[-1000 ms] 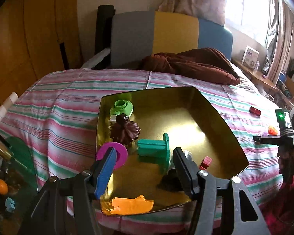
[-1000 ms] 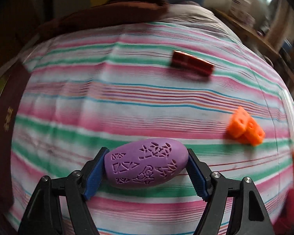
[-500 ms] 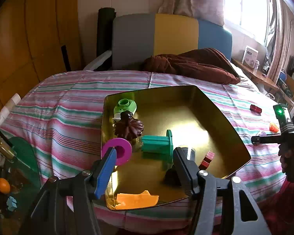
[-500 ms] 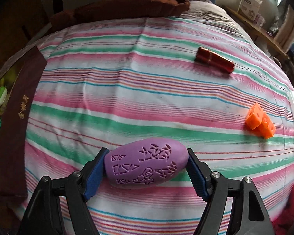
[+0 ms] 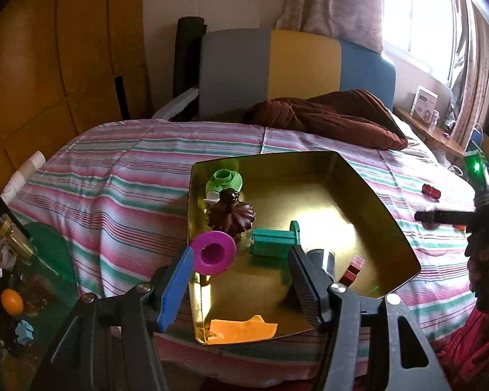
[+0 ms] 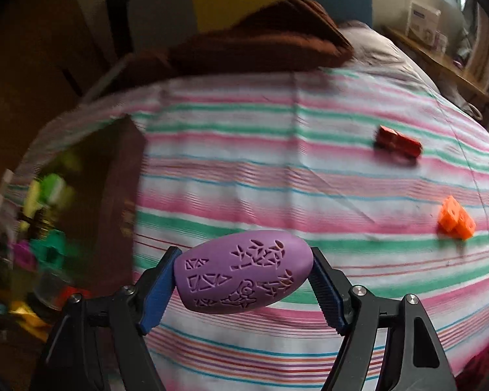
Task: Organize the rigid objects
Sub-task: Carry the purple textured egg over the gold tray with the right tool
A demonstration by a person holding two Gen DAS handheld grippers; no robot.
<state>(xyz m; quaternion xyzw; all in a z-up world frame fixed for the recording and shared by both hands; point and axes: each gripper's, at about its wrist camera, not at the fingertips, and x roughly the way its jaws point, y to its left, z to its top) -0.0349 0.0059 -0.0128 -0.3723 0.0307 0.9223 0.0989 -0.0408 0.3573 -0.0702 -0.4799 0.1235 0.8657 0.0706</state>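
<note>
My right gripper (image 6: 243, 288) is shut on a purple carved egg-shaped piece (image 6: 243, 272) and holds it above the striped bedspread. A gold tray (image 5: 388, 228) lies on the bed; it holds a magenta ring (image 5: 213, 252), a teal spool (image 5: 274, 241), a dark brown ridged piece (image 5: 231, 216), a green piece (image 5: 223, 179), a red block (image 5: 352, 268) and an orange flat piece (image 5: 241, 327). The tray's dark outer wall (image 6: 114, 202) shows at the left of the right wrist view. My left gripper (image 5: 241, 278) is open and empty over the tray's near side. A red cylinder (image 6: 397, 143) and an orange block (image 6: 456, 218) lie on the bedspread.
A brown blanket (image 5: 329, 117) lies at the head of the bed before a grey, yellow and blue headboard (image 5: 296, 65). A glass side table (image 5: 22, 277) with small items stands at the left. The right gripper's body (image 5: 466, 218) shows at the right edge.
My right gripper has risen and swung left with the purple piece, so the tray has come into its view. My left gripper has pulled back a little and stays open.
</note>
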